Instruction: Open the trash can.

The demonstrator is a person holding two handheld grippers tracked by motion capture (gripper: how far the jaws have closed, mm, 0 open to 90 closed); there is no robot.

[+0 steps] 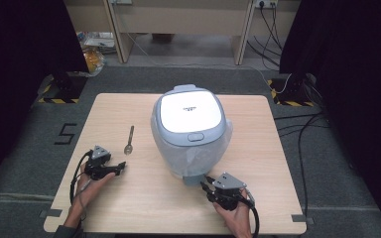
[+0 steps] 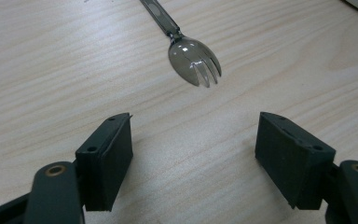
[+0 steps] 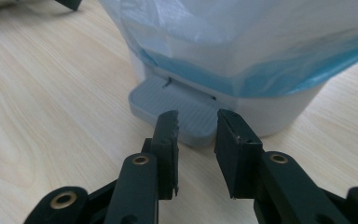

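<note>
Grey pedal (image 3: 177, 109) at the bin's (image 1: 191, 134) foot is partly hidden by the right gripper (image 3: 196, 126), whose jaws stand nearly closed, gripping nothing, just before it. The spork's (image 2: 193, 58) handle is cut off; the left gripper (image 2: 193, 154) is open, spork just ahead.

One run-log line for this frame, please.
left gripper: open, near grey metal spork | right gripper: shut, empty, at grey pedal of white lidded bin | wooden table
</note>
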